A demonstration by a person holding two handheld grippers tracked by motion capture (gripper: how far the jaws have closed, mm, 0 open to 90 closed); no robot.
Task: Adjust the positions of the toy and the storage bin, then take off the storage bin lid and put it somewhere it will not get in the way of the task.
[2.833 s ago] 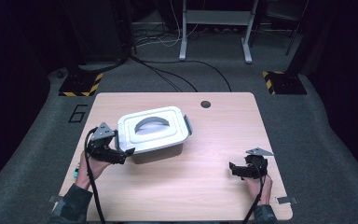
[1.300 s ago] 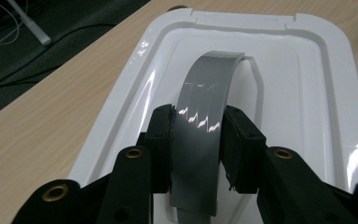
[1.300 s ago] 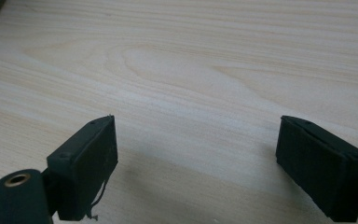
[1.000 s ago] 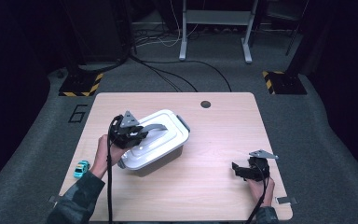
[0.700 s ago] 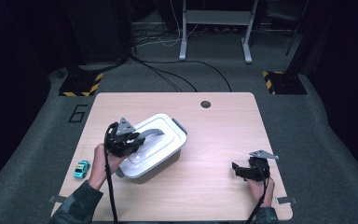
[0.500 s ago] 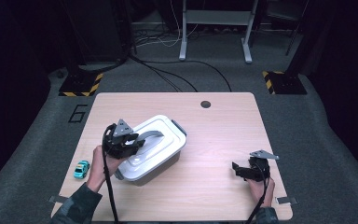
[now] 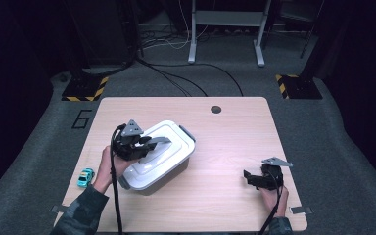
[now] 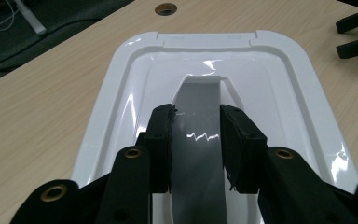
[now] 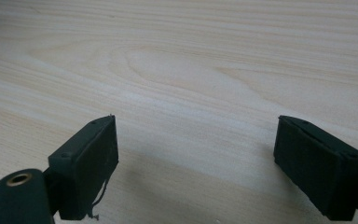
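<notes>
My left gripper (image 8: pixel 196 140) pinches the grey handle (image 8: pixel 198 140) of the white plastic lidded box (image 7: pixel 159 154) near the desk's left edge; I'd lift straight, right gripper (image 9: pixel 196 172) spread idle.

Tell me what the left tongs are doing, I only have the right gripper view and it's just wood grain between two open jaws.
Observer: The left tongs are clamped on the grey handle of a white lidded container.
Operator: Is the container sitting flat?
Observer: In the high view it looks tilted, the end near the left tongs raised, though I cannot be sure it is off the wooden table.
Operator: Where are my right tongs relative to it?
Observer: The right tongs rest low over bare table, well apart from the container, jaws open.
Operator: Anything else around?
Observer: A small turquoise toy car lies on the floor beside the table's left edge.
</notes>
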